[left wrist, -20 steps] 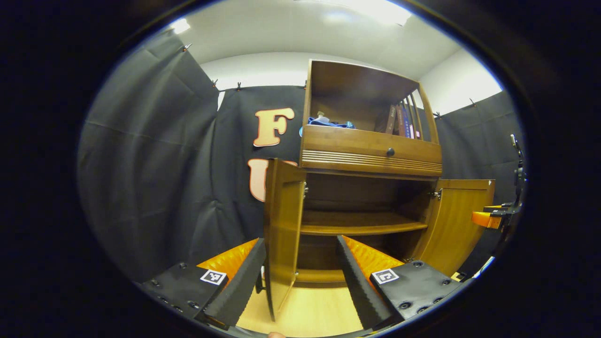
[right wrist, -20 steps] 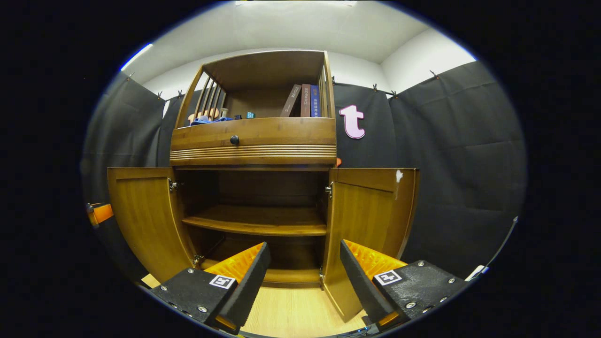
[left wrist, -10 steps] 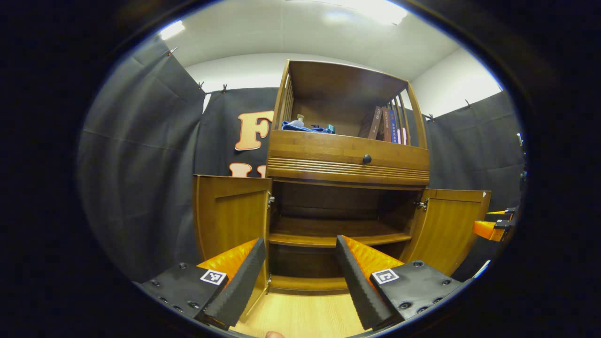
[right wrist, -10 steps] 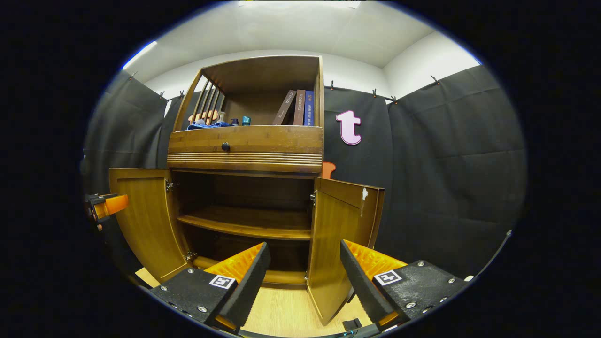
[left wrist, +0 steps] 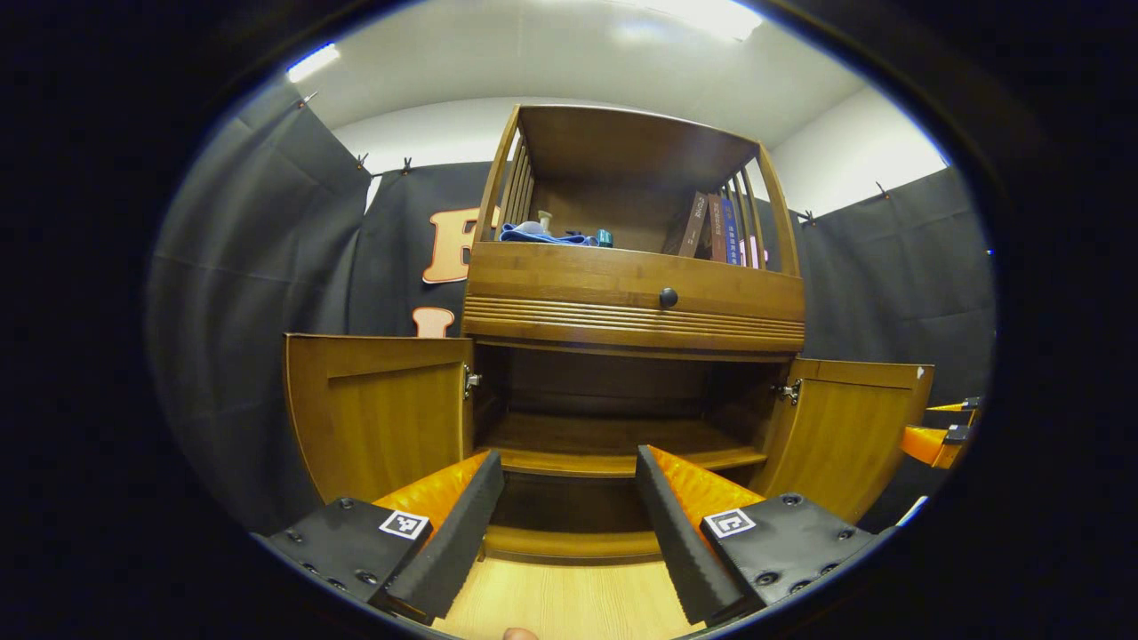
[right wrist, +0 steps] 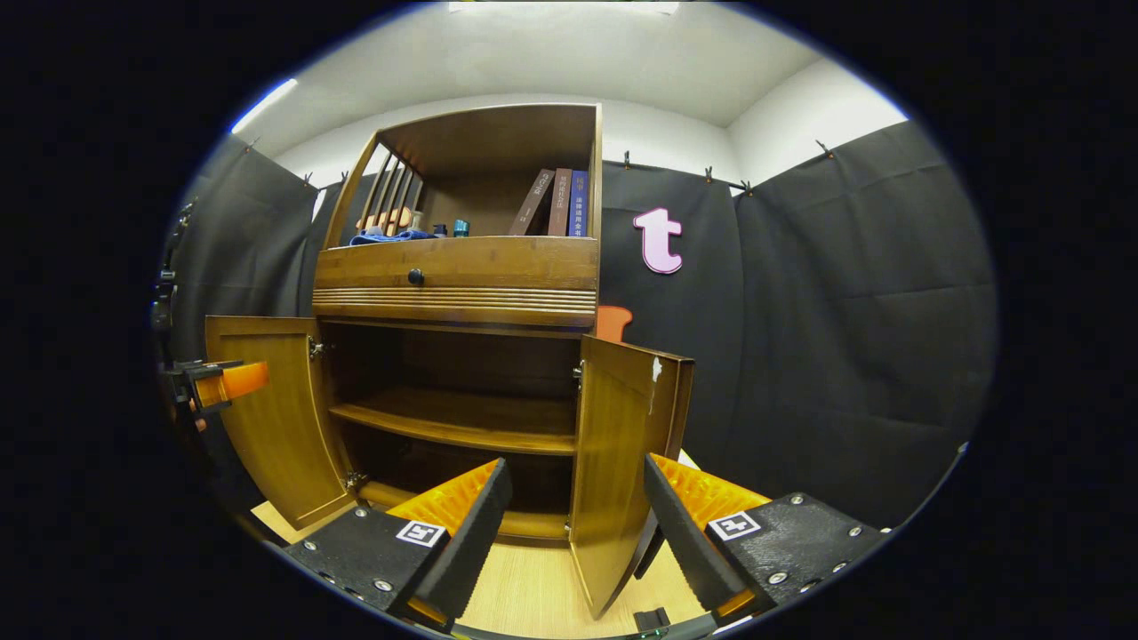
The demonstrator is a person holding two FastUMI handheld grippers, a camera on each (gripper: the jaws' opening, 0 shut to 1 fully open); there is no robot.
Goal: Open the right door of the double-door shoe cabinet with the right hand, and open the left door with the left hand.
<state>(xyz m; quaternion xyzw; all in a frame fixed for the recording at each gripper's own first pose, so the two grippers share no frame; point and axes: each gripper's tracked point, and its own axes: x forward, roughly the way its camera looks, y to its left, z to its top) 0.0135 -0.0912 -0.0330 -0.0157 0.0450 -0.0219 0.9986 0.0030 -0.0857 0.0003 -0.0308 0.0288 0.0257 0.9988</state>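
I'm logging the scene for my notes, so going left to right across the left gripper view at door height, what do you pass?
Left door swung open → inner shelf of the cabinet → right door swung open → the right gripper at the edge.

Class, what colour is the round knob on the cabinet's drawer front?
Black knob, clearest in the left gripper view.

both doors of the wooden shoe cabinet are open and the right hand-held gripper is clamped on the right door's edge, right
Not quite. Both doors are open, but in the right gripper view the right hand-held gripper is open, with the brown wooden right door of the wooden shoe cabinet between its fingers, neither pressing on it. The brown wooden left door stands open too.
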